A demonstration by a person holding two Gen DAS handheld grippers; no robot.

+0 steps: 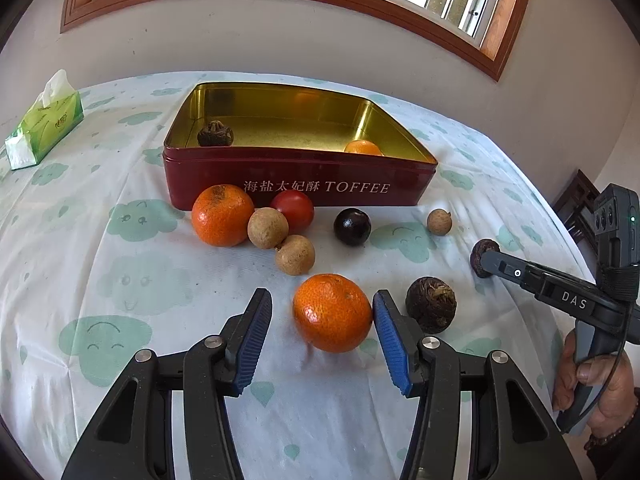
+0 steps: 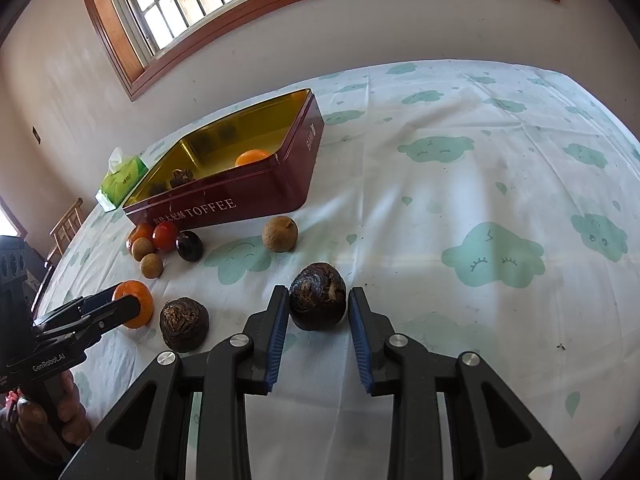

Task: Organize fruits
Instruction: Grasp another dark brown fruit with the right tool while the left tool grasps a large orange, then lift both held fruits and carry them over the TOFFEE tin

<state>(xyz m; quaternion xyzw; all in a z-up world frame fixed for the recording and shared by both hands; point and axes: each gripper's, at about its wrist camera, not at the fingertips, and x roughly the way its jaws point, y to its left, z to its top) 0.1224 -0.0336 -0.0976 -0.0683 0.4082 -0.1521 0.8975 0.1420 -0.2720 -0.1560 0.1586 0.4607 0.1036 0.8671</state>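
**Fruit gathering, both claws lined up for a pick**

Tangerines, longans and dark water chestnuts lie scattered on the cloud-printed white tablecloth (image 1: 120, 272), in front of the open red toffee tin with a gold inside (image 1: 300, 176). That tin already holds one small orange tangerine (image 1: 362, 147) and one dark brown chestnut-like bulb (image 1: 215, 134), so the sorting looks barely begun.

The left gripper (image 1: 322, 334) sits low over the cloth with its blue-padded jaws apart, straddling a bright orange tangerine (image 1: 332, 312); the right-hand pad is at the peel, the other stands clear, so nothing is clamped. The right gripper (image 2: 319, 330) brackets a wrinkled dark brown bulb (image 2: 318, 302) the same way. Its jaws are narrow, with a sliver of cloth showing each side, and I see no squeeze on it.

By my reckoning the step in hand is the grasp itself. Next, each claw needs to close squarely across its fruit's widest part, lift clear, and carry over the tin's near wall. The round tangerine could roll off a lopsided pinch, and a second dark bulb (image 1: 431, 305) sits just beside it.
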